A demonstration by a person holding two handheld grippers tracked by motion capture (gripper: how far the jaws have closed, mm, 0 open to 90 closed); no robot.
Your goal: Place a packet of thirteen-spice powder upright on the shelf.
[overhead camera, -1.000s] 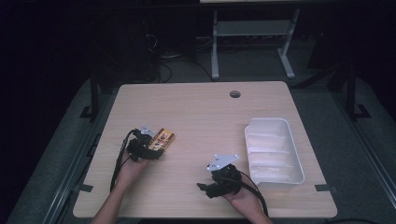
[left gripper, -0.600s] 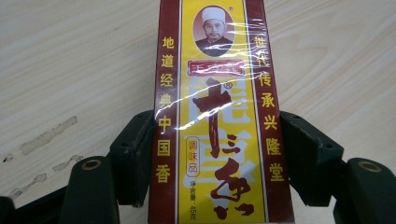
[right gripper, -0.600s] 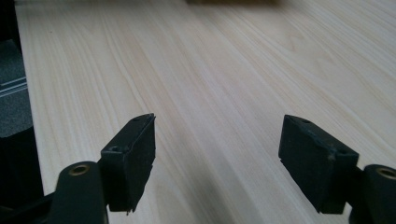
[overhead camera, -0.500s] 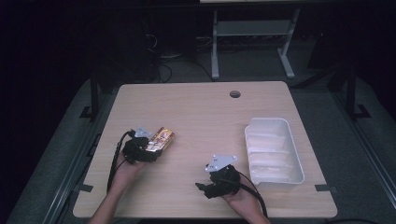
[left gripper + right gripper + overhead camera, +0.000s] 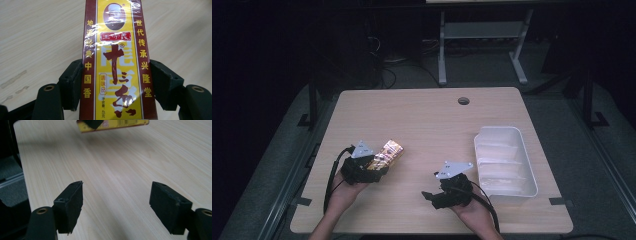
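Spice box (image 5: 117, 62), yellow and dark red with Chinese writing, squeezed tight between both jaws of left gripper (image 5: 116, 85). Wrapped in shiny clear film. Seen from high view (image 5: 386, 155) over left part of wooden table (image 5: 422, 125), sticking out past gripper toward middle of table. From right gripper view, box (image 5: 112, 125) lifted a little off table, with shadow under it. Right gripper (image 5: 116, 205) wide open, nothing between jaws, just bare wood. Right gripper low over table near front edge, just beside white plastic tray (image 5: 522, 190). Box well apart from tray.
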